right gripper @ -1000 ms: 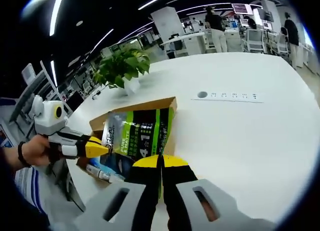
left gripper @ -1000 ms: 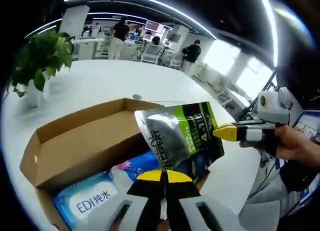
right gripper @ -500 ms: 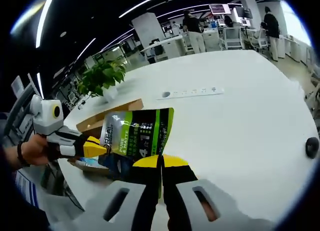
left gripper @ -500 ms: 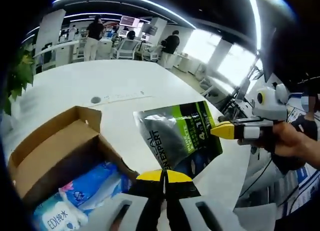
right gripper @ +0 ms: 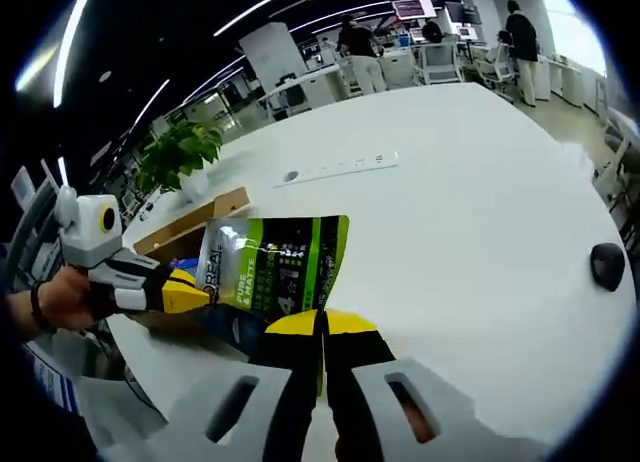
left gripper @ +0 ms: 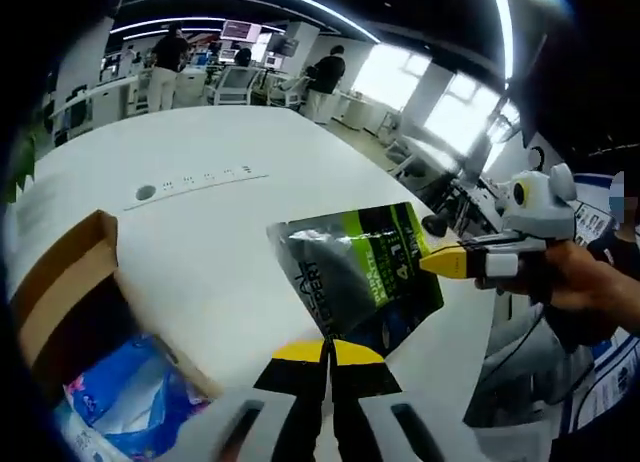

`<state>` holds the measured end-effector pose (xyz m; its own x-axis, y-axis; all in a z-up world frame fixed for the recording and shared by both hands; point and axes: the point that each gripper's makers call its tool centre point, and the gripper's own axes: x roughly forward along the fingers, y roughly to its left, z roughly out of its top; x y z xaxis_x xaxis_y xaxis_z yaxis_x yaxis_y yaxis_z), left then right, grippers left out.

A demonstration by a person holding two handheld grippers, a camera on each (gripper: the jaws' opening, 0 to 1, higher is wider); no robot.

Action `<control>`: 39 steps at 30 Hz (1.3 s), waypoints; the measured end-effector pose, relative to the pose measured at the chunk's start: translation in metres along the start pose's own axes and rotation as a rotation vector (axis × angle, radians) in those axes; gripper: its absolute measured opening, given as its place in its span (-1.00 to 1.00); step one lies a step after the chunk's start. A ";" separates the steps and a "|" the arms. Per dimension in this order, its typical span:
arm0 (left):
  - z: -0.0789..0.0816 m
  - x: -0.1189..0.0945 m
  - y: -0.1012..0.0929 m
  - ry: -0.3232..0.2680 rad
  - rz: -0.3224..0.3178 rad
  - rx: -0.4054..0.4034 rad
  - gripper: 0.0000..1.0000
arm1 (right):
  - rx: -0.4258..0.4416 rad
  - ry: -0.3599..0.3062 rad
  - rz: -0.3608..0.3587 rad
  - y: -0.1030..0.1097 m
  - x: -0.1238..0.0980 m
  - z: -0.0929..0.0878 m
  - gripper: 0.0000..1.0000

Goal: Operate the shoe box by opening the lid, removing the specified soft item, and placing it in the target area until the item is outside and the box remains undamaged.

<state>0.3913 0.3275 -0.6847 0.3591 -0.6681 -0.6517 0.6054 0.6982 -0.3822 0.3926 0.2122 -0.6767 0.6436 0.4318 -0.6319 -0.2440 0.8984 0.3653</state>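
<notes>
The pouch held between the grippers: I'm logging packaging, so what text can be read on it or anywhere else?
"EXPERT": on the silver side of the pouch, left gripper view.
"4 in 1": on its green band, partly legible.
Smaller print on the pouch in the right gripper view: too blurred.
Blue packet in the box: print unreadable.

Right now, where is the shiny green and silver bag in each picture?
Left gripper view: the bag hangs just right of the middle, above the yellow jaw tips.
Right gripper view: the bag sits left of the middle, above the jaw tips.
Shared landmark: the open cardboard box on the white table.
</notes>
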 end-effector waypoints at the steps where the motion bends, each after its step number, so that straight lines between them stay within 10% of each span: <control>1: -0.001 0.002 0.000 0.003 0.000 -0.003 -1.00 | 0.003 0.002 0.000 -0.002 0.001 0.000 -1.00; 39: -0.055 0.071 0.026 0.313 0.175 0.091 -0.99 | 0.063 0.201 0.002 -0.050 0.058 -0.062 -1.00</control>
<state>0.3932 0.3122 -0.7772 0.2365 -0.4197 -0.8763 0.6197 0.7598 -0.1966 0.3970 0.1975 -0.7737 0.4837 0.4467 -0.7527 -0.1950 0.8934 0.4048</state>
